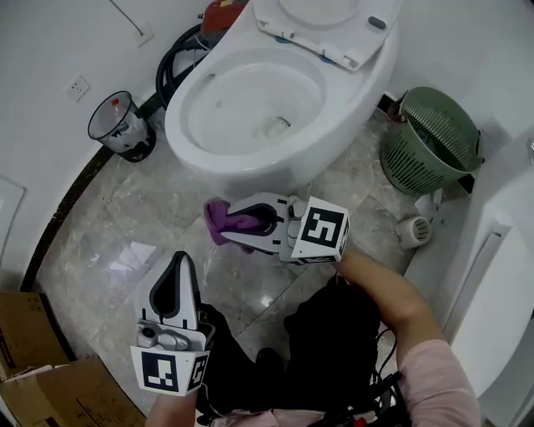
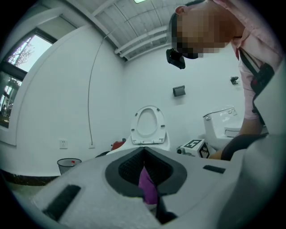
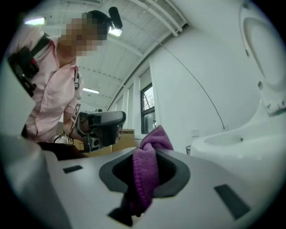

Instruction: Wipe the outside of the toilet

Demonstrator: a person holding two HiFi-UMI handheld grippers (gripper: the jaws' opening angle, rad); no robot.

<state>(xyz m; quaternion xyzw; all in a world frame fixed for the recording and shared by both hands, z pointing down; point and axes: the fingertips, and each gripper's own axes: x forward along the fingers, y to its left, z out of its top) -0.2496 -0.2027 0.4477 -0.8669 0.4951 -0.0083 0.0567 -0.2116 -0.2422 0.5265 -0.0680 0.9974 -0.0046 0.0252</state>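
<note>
**A:** Starting closest to the person, what is the left claw [image 1: 178,263] doing?

**B:** It is hanging over the near part of the floor [image 1: 117,242], pointing away from the person. Its jaws are pressing together, and in its own view a purple scrap [image 2: 147,188] is sitting pinched low between them. It is looking like cloth, though the head view is not showing it.

**A:** And a little farther out?

**B:** The right claw [image 1: 242,223] is hovering over the middle of the floor, clamping down on a bunched purple cloth [image 1: 219,218]. A fold is sticking out past the tips and the rest is trailing back through the jaws.

**A:** Where is the toilet [image 1: 250,167] lying from that claw?

**B:** Just beyond it, close but apparently not touching. The claw's long axis is running across the front of the bowl rather than into it. In the right gripper view the white outer wall is sitting off to the right of the jaws, not ahead of them.

**A:** So the right claw is doing the wiping?

**B:** Most likely. It is sitting nearer the bowl and carrying the larger wad. The cloth probably needs turning or sliding sideways, toward the far edge of the floor, to meet the bowl's curved front. The lid [image 1: 325,25] is standing raised farthest back.
</note>
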